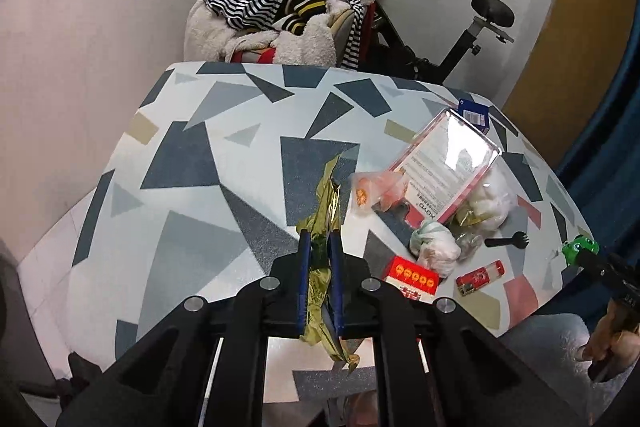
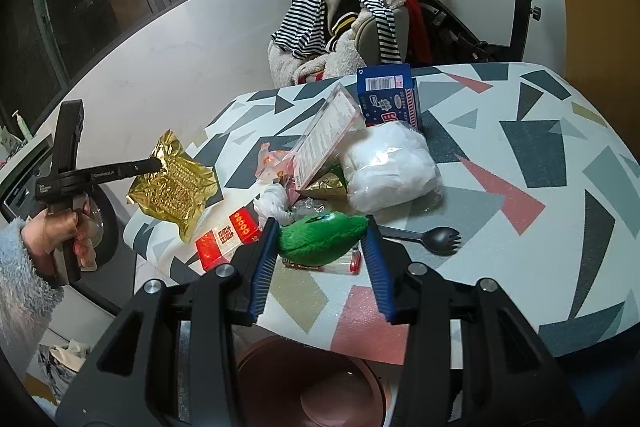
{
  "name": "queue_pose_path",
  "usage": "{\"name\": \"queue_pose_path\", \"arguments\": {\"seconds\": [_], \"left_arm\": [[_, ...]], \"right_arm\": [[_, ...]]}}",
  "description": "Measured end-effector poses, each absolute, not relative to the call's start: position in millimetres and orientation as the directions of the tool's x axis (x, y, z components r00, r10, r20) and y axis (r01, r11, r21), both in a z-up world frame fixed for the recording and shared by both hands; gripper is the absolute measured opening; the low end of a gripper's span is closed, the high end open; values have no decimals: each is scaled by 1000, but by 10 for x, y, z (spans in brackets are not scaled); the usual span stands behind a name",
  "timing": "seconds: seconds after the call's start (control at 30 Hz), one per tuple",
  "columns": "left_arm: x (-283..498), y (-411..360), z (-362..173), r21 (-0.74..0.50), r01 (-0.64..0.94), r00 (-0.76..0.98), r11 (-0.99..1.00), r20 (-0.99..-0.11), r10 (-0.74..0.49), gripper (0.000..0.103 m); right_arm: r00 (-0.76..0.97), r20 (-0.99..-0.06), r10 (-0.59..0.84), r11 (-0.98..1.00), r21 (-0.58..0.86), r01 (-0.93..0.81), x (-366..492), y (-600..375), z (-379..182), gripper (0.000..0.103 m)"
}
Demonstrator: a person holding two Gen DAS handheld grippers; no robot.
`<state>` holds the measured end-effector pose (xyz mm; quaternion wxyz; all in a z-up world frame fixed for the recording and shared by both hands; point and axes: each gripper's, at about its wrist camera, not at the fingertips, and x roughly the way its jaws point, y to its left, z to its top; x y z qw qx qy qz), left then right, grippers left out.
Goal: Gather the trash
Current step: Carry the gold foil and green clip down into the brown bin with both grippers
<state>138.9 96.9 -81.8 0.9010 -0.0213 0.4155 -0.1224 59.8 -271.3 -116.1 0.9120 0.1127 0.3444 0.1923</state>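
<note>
Nearest the camera, the left tongs [image 1: 319,247] are pressed together on a crumpled gold foil wrapper [image 1: 326,211], holding it clear of the patterned worktop [image 1: 192,163] at its left edge. The right tongs [image 2: 320,231] pinch a green plush toy [image 2: 320,237] just above the worktop. Behind it lies the heap of trash: a red-and-white box [image 2: 228,237], a black spork [image 2: 432,237], a white bag [image 2: 390,167], a clear plastic case [image 2: 328,139] and a blue carton [image 2: 390,95].
</note>
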Motion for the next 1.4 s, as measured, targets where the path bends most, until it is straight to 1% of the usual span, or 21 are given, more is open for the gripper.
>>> {"name": "queue_pose_path", "arguments": {"seconds": [0.13, 0.37, 0.63, 0.8, 0.9, 1.13, 1.4], "left_arm": [[1316, 979, -766, -161, 214, 627, 964, -734, -261, 10], [1035, 811, -537, -103, 283, 650, 954, -711, -269, 10], [503, 527, -352, -115, 381, 641, 917, -682, -352, 10], [164, 352, -388, -149, 432, 606, 890, -682, -409, 10], [-5, 222, -511, -156, 471, 571, 868, -696, -435, 10], [-229, -19, -1002, -200, 537, 465, 820, -741, -485, 10], [-312, -230, -1591, -228, 559, 364, 797, -797, -483, 10]], "right_arm": [[686, -587, 430, 900, 335, -277, 612, -2681, -1150, 44], [678, -592, 437, 898, 326, -294, 575, -2612, -1140, 44], [666, -595, 451, 893, 312, -326, 435, -2535, -1143, 44], [658, -595, 463, 887, 305, -347, 300, -2519, -1175, 44], [651, -598, 467, 884, 301, -357, 219, -2505, -1226, 44], [626, -628, 463, 886, 297, -358, 103, -2498, -1438, 44], [601, -643, 474, 879, 311, -361, 59, -2486, -1661, 44]]}}
